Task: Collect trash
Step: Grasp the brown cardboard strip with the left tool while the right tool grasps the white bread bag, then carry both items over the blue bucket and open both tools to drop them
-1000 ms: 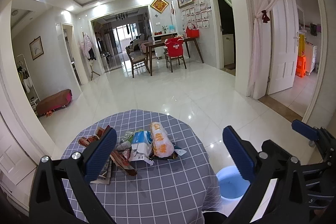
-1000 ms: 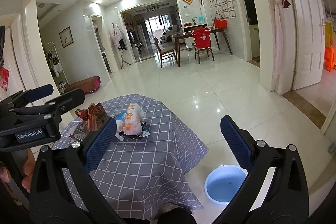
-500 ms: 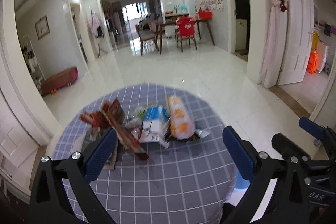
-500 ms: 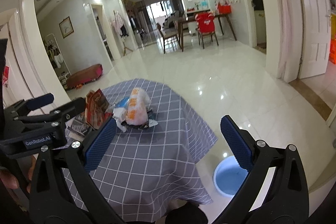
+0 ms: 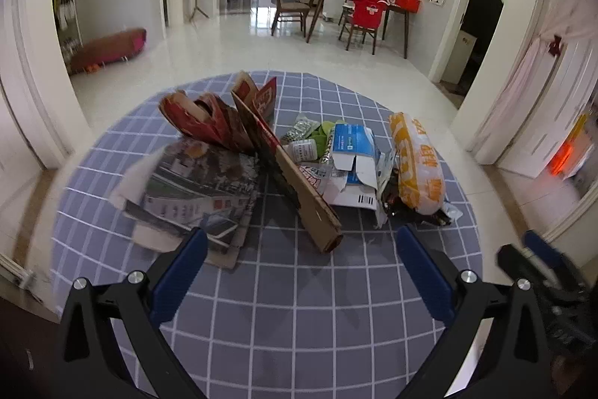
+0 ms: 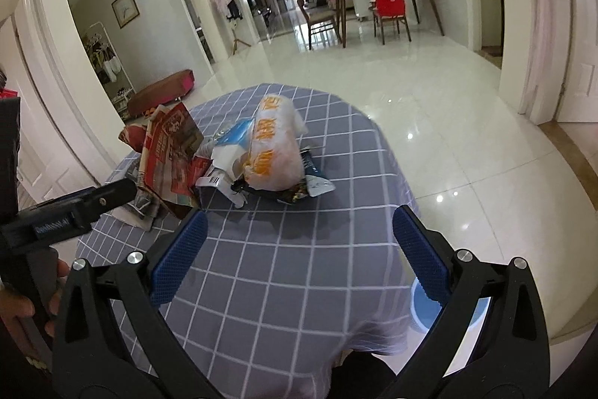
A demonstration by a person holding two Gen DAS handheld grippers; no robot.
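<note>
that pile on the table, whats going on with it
A person holds a gripper in each hand over a trash pile on the checked table. The left gripper and right gripper are both open and empty, short of the pile. Nothing is picked up yet; a blue bin sits on the floor beside the table.

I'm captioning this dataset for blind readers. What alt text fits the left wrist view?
An open left gripper hovers low over a round table with a grey checked tablecloth, facing a pile of trash: folded newspaper, torn red cardboard, a blue-and-white carton and an orange-printed plastic bag. Behind lies a bright tiled room with a dining table.
</note>
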